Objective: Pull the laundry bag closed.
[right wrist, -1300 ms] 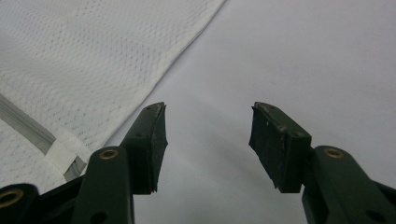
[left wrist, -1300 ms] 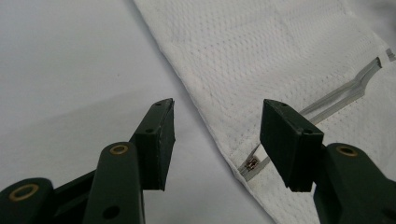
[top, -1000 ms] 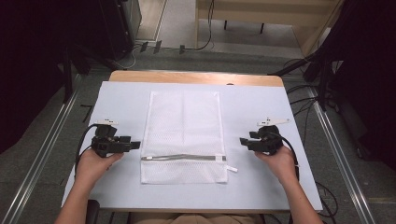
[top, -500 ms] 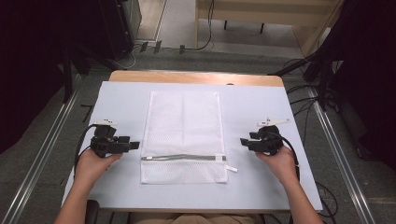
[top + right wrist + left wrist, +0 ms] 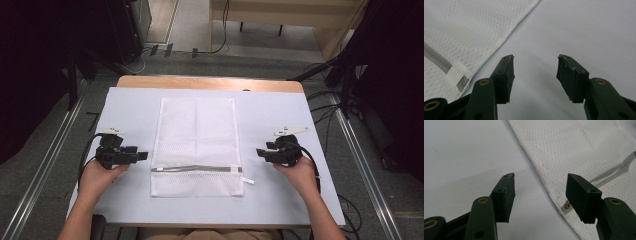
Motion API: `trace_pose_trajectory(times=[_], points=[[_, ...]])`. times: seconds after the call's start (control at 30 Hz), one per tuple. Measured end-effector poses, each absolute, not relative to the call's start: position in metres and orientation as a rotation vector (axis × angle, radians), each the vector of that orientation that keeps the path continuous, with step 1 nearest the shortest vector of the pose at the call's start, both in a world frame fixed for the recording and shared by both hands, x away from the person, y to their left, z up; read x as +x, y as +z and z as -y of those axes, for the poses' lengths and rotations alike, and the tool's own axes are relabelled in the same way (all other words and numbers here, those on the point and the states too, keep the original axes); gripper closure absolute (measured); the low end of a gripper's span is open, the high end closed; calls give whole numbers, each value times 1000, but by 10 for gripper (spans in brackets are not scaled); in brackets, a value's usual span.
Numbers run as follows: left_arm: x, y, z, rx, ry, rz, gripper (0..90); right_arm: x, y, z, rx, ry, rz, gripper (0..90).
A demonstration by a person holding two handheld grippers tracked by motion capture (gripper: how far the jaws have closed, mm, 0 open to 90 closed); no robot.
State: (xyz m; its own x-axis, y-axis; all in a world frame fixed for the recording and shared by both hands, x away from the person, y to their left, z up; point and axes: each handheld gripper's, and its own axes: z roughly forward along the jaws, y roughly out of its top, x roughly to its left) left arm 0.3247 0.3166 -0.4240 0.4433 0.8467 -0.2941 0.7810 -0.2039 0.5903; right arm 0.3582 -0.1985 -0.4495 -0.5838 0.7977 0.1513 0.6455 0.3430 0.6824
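Comparing this moment with the second before it, I find almost nothing moved: my two hands sit at the same spots in the lower half of the high view, and the mesh bag (image 5: 196, 145) lies flat as it did. I take that to mean the work on the bag has not really begun and I am still lining up on its two sides.

At the left of the high view, my left tongs (image 5: 141, 155) rest low over the tabletop (image 5: 130, 105), pointing toward the bag's left edge and just short of it. Its own camera shows the jaws spread wide with nothing between them but bare surface and the hem of the bag (image 5: 584, 157); the left end of the zipper (image 5: 609, 173) runs off behind the right-hand jaw. They grip nothing.

In the middle of the frame the bag lies lengthwise, its zipper (image 5: 196, 169) crossing it near the lower end, with a small white tab at the zipper's right end.

At the right, my right tongs (image 5: 261, 151) point back toward the bag's right edge, a little apart from it. Its camera shows the jaws equally wide, empty, over plain tabletop, with the bag (image 5: 469, 32) in the upper left of that frame.
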Motion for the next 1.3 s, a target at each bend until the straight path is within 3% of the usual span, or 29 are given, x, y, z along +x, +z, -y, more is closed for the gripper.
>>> trace_pose_trajectory(times=[0.77,1.3], points=[[324,-422,-320,1997,138,-1359,414,355,-443,196,1288,1123,-2421,531],[323,-421,-320,2002,140,-1348,409,352,-433,174,1231,1151,-2472,468]])
